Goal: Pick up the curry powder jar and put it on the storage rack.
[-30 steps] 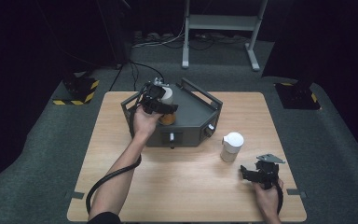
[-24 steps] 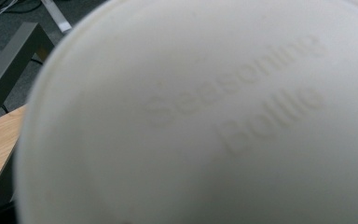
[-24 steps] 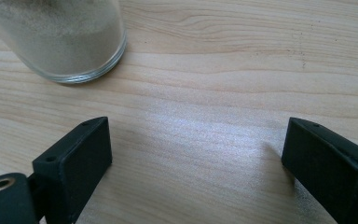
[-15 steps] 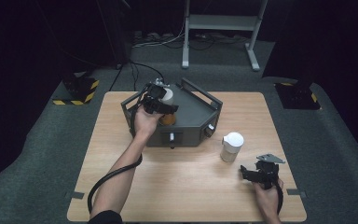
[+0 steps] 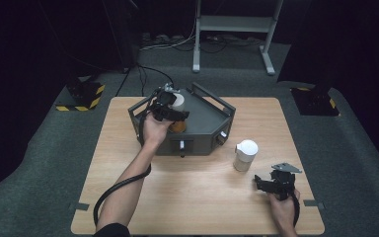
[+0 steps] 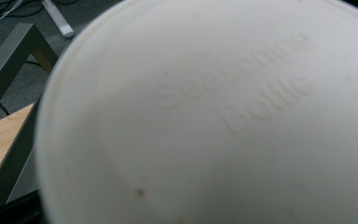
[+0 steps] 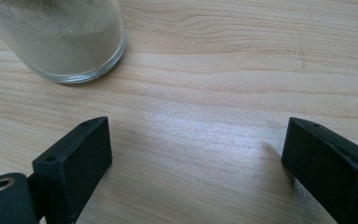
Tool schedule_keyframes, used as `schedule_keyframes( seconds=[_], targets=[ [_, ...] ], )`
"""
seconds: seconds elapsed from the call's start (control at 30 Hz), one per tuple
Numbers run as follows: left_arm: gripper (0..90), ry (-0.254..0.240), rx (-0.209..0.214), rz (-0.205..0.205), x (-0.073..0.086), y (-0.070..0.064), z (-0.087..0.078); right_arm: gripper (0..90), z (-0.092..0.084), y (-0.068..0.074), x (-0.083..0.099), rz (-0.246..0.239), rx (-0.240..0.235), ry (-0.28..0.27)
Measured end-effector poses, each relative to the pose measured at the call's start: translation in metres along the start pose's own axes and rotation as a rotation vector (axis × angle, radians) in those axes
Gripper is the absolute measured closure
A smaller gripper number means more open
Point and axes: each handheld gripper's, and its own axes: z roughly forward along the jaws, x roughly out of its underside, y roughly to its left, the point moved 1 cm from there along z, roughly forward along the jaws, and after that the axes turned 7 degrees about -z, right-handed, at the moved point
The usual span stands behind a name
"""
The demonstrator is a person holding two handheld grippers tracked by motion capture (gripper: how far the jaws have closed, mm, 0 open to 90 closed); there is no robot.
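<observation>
My left gripper (image 5: 170, 111) reaches into the grey metal rack (image 5: 212, 140) at the back of the table and is shut on a seasoning bottle (image 5: 178, 102) with a white lid and orange contents. In the left gripper view that white lid (image 6: 223, 116) sits right against the camera, embossed "Seasoning Bottle". My right gripper (image 5: 262, 183) rests low over the table's front right, open, with bare wood between its jaws (image 7: 196, 140). A second bottle (image 5: 245, 154), white-lidded with pale powder inside, stands just beyond it; its glass base (image 7: 60, 46) is ahead and left of the jaws, apart from them.
The wooden table (image 5: 192, 207) has free room in front and at the left. The rack has raised side rails (image 5: 217, 101) and knobs on its front face. Dark floor, cables and a stand's legs (image 5: 232, 22) lie beyond the far edge.
</observation>
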Motion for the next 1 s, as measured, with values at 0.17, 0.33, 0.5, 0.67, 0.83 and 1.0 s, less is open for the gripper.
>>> schedule_keyframes(
  seconds=[0.17, 0.33, 0.5, 0.67, 0.83, 1.0],
  targets=[
    [18.2, -0.019, -0.004, -0.005, 0.005, -0.001, -0.001, 7.9, 0.0, 0.0, 0.0, 0.0, 0.0, -0.001],
    [6.5, -0.048, -0.013, -0.019, 0.014, -0.001, -0.005, 7.9, 0.0, 0.0, 0.0, -0.001, 0.0, 0.0],
    [1.7, -0.079, -0.004, -0.042, 0.025, -0.001, -0.016, 7.9, 0.0, 0.0, 0.0, 0.0, 0.0, 0.0],
    [1.5, -0.096, -0.01, -0.054, 0.037, -0.004, -0.03, 7.9, 0.0, 0.0, 0.0, 0.0, 0.0, 0.0],
    [1.5, -0.105, -0.012, -0.06, 0.05, -0.007, -0.041, 7.9, 0.0, 0.0, 0.0, 0.0, 0.0, 0.0],
    [1.7, -0.116, -0.004, -0.061, 0.066, -0.011, -0.05, 7.9, 0.0, 0.0, 0.0, 0.0, 0.0, -0.001]
  ],
)
